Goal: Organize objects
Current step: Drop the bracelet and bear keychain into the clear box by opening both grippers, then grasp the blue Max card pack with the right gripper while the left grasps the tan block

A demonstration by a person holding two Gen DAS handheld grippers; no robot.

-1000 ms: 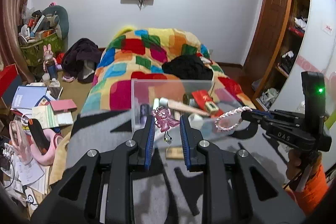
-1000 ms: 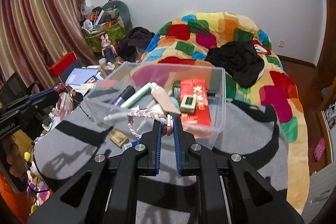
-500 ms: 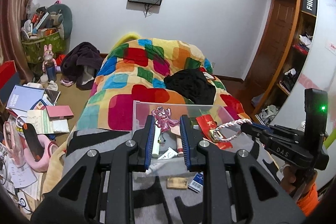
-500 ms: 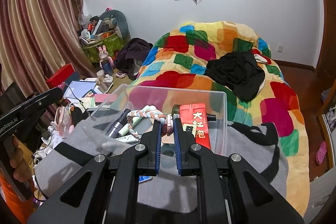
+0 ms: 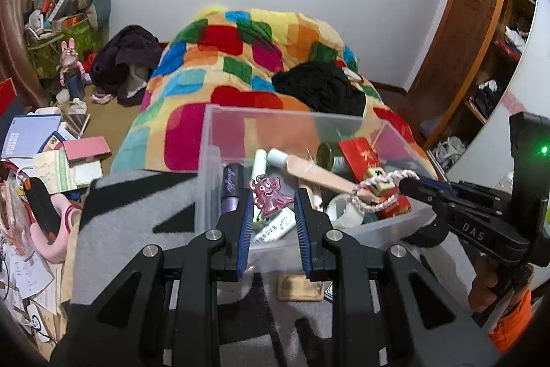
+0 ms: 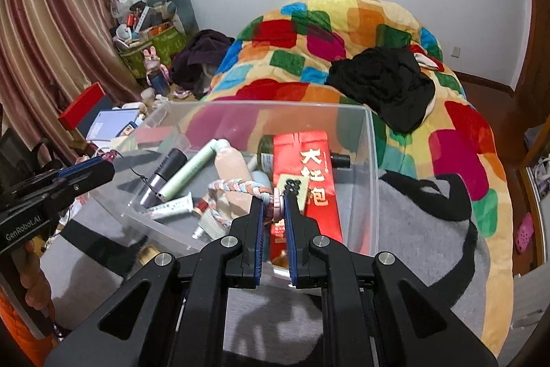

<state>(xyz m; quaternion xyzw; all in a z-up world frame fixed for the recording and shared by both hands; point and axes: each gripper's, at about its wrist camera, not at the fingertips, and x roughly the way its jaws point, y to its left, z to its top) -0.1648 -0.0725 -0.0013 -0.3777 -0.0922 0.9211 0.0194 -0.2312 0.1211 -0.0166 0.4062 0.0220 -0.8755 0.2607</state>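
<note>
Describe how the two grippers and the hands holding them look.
Both grippers are matte black with ribbed blue pads and silver screws. The left gripper reads "GenRobot.AI" on its side; the right gripper reads "DAS" and shows a green light. Each bare hand emerges from an orange sleeve.

Both views were evenly lit by soft indoor light from above; the white wall (image 5: 343, 6) read bright without blowing out. Ahead of the left claw (image 5: 271, 212), the clear box (image 5: 206, 160) carried pale sheen on its walls. Below the right claw (image 6: 274, 212), soft dark shadows fell on the grey blanket (image 6: 412, 229). Fisheye bending curved the wardrobe (image 5: 481, 57) and curtain (image 6: 51, 40), and black vignette filled all 4 corners. Focus was sharp throughout, with slight softness at the rims.
</note>
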